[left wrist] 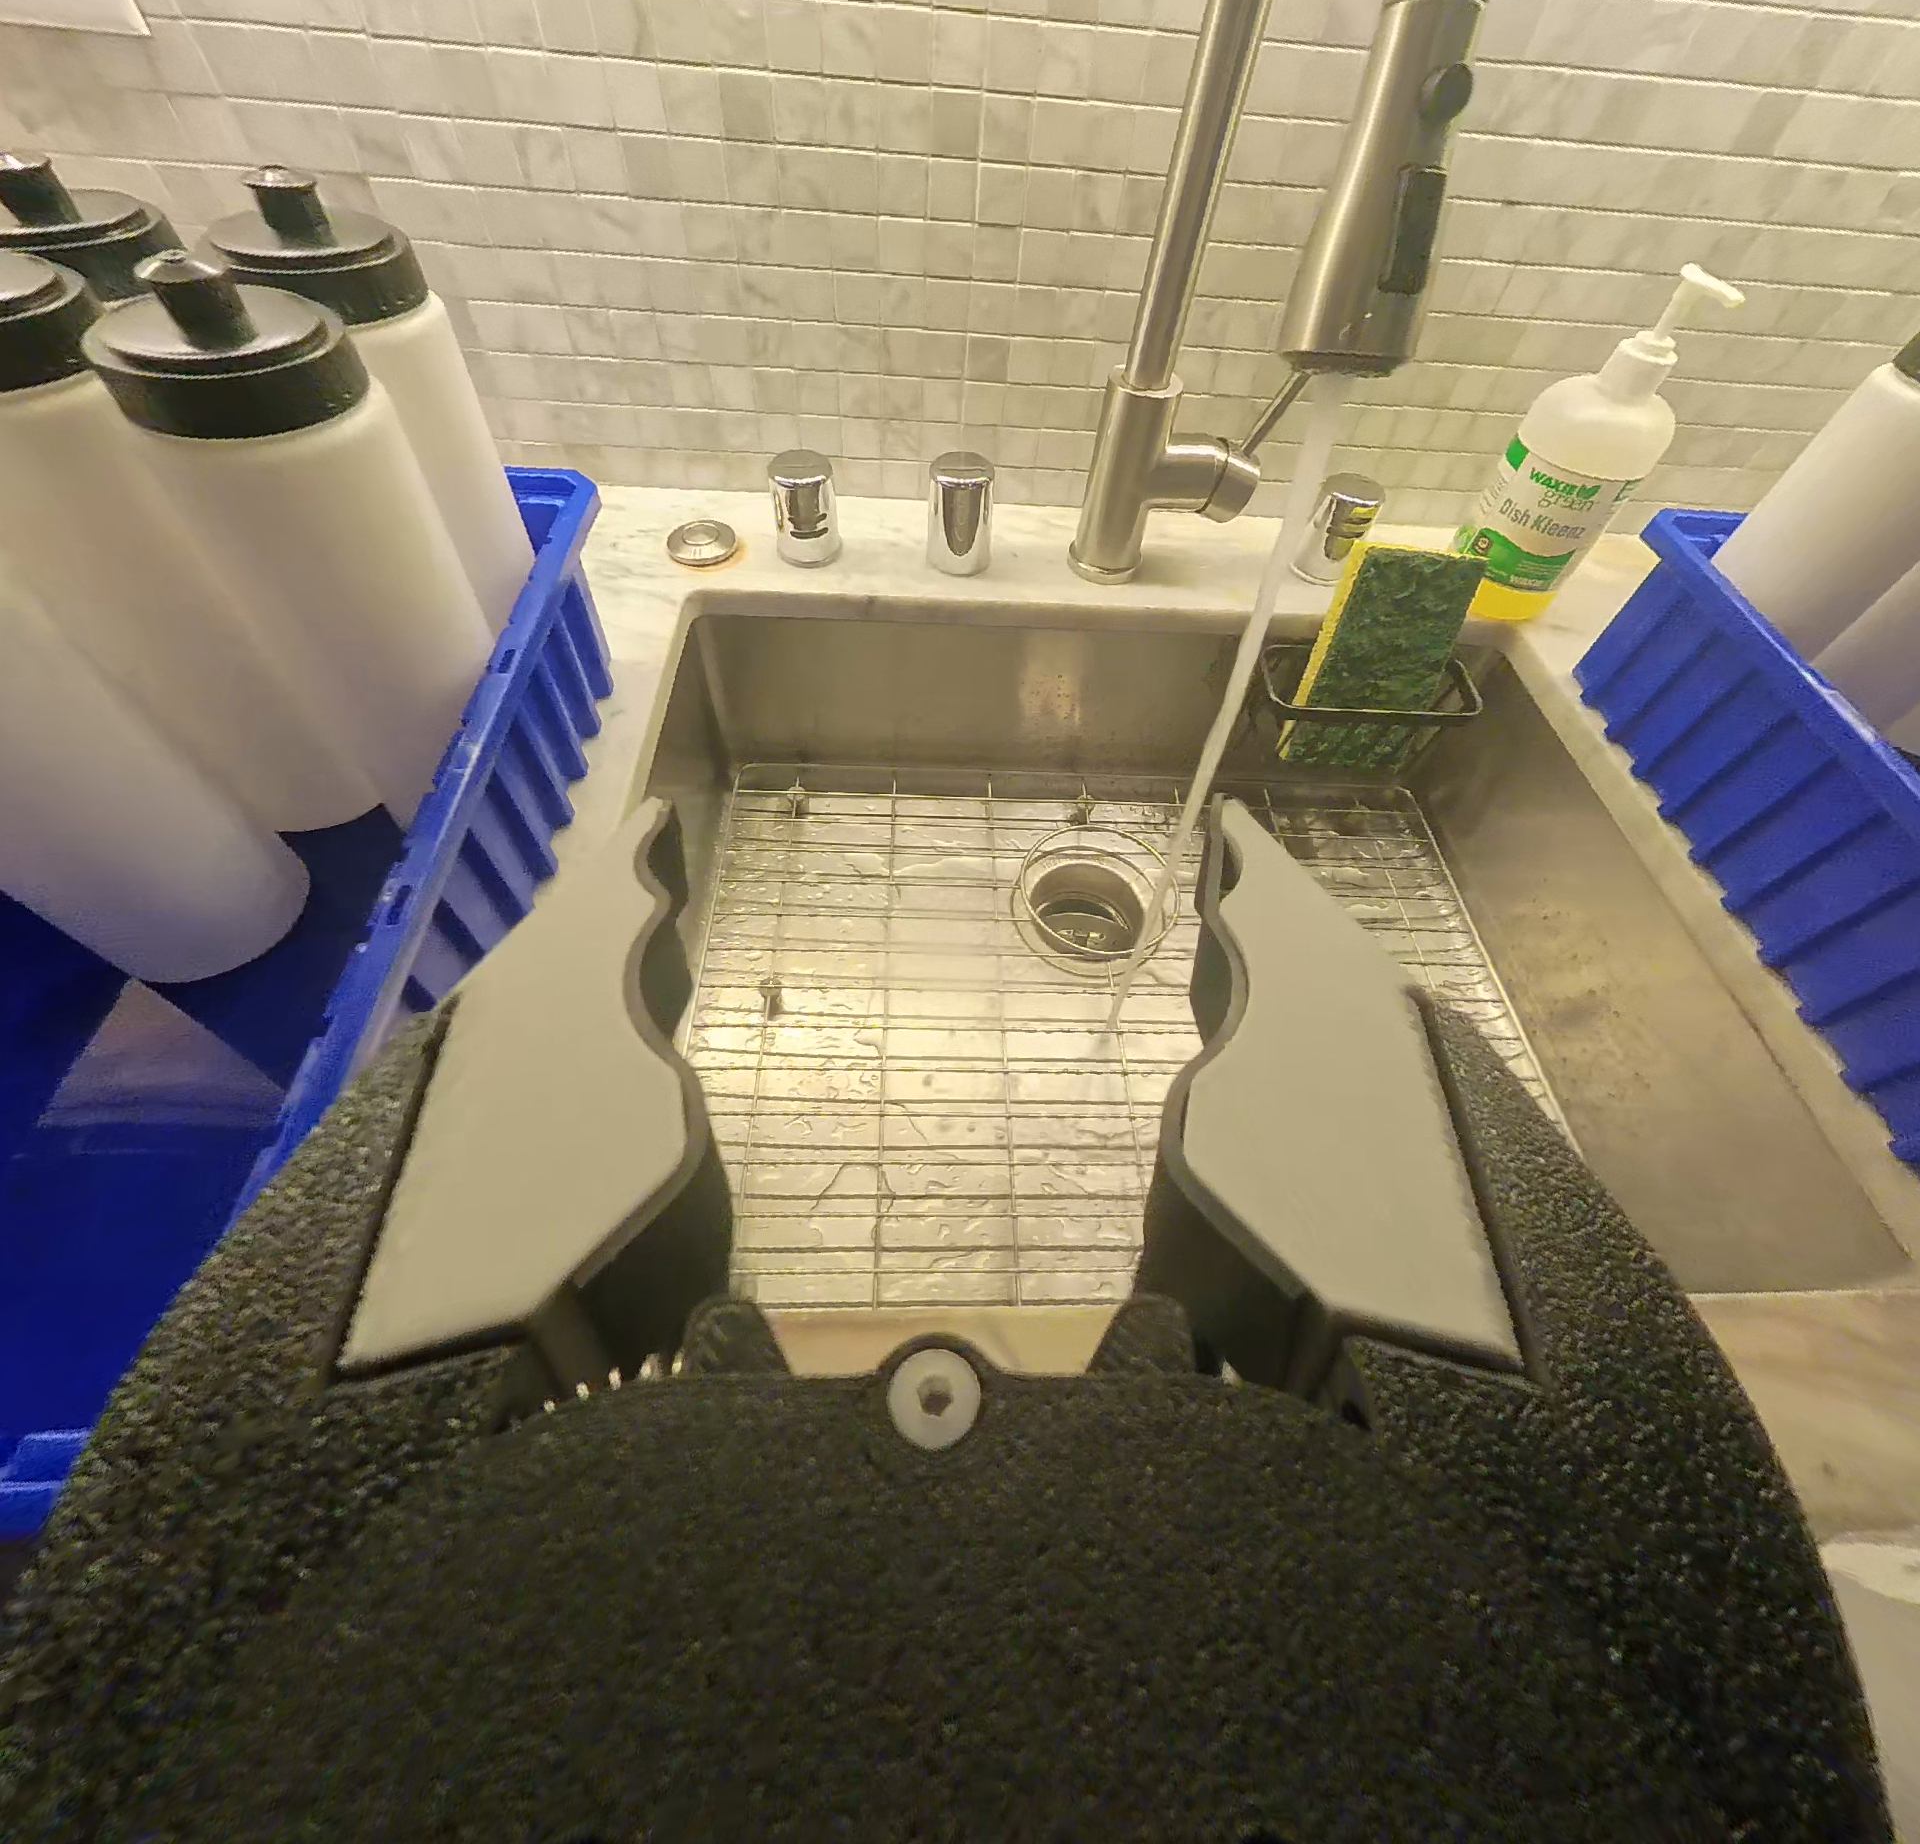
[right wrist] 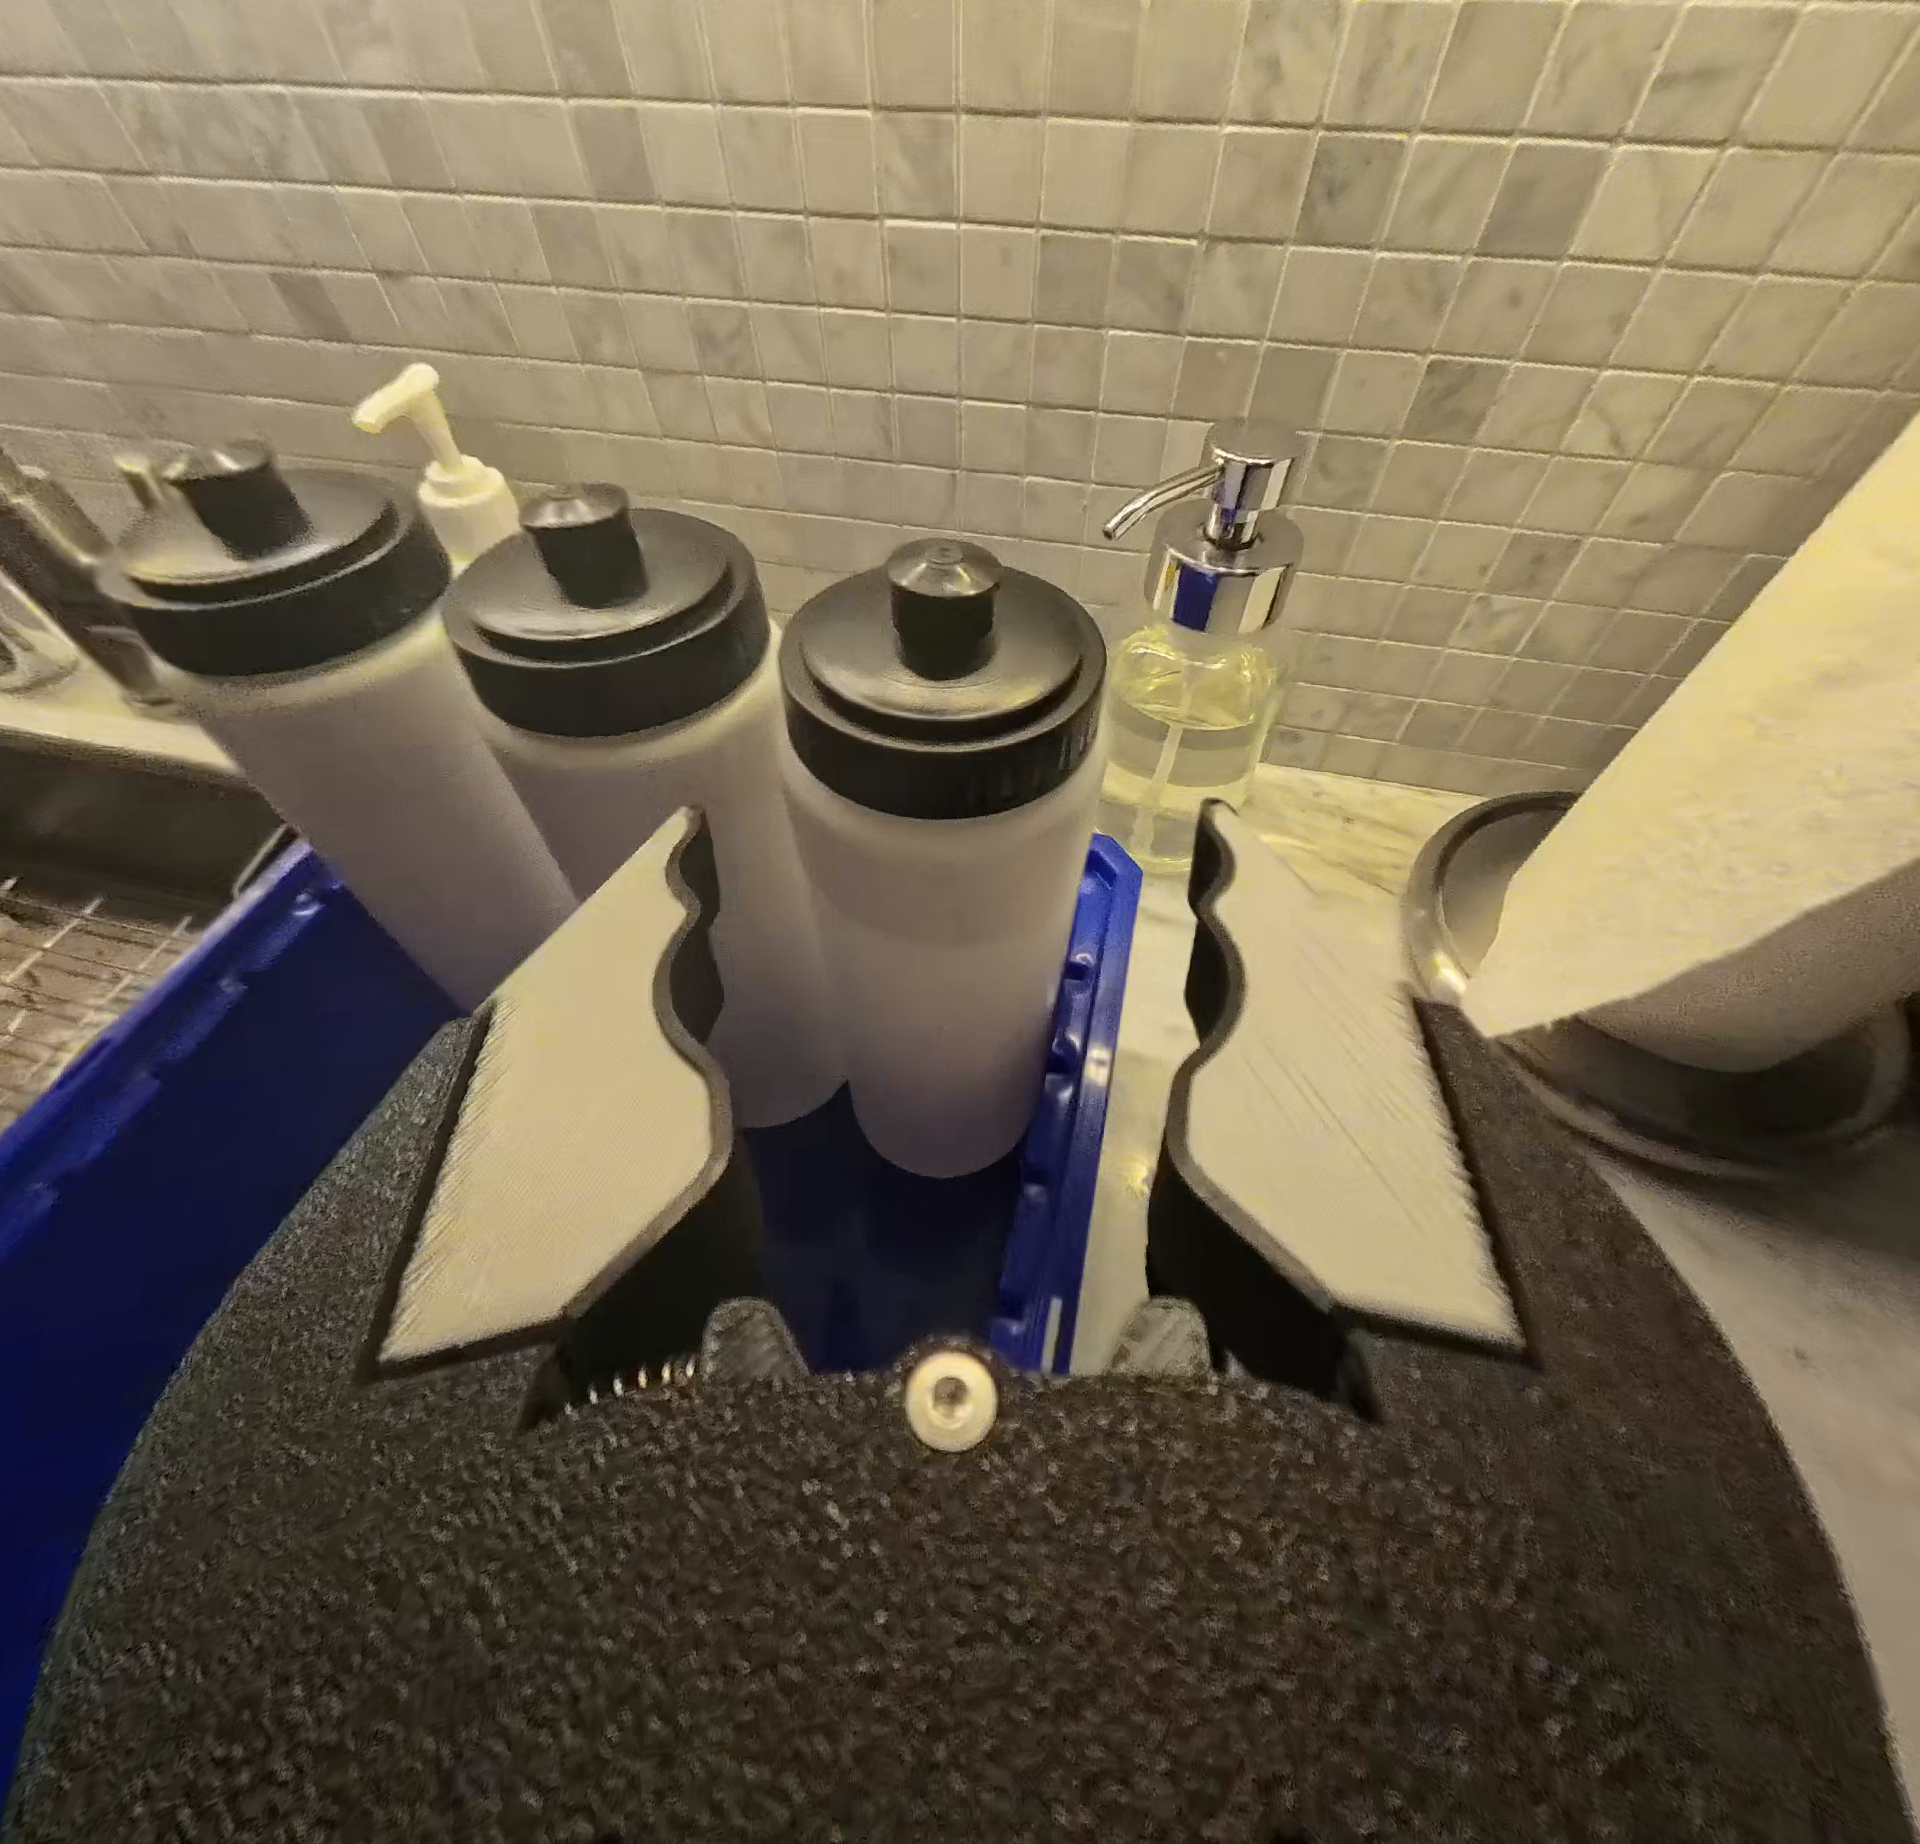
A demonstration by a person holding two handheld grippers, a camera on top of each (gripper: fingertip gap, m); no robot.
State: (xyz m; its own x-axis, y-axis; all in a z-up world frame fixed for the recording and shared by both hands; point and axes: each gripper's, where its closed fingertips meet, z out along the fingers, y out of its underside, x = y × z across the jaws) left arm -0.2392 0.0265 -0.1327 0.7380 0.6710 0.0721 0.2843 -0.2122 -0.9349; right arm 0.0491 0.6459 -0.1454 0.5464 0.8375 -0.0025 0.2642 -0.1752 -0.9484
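Observation:
My left gripper [left wrist: 940, 807] is open and empty above a steel sink [left wrist: 1621, 1046] with a wire grid [left wrist: 914, 1067] on its floor. Water [left wrist: 1226, 693] runs from the faucet [left wrist: 1371, 184] down beside the drain [left wrist: 1091, 906], just inside my right finger. My right gripper [right wrist: 951, 818] is open and empty, its fingers on either side of the nearest white squeeze bottle [right wrist: 940, 838] with a black cap. That bottle stands with two more bottles [right wrist: 613, 714] in a blue bin [right wrist: 156, 1119].
Left of the sink, a blue bin [left wrist: 499, 859] holds several white bottles [left wrist: 249, 568]. Another blue bin [left wrist: 1756, 807] sits on the right. A sponge [left wrist: 1371, 651] in a caddy, a dish soap pump bottle [left wrist: 1569, 464], a glass soap dispenser [right wrist: 1195, 693] and a paper towel roll [right wrist: 1704, 786] stand nearby.

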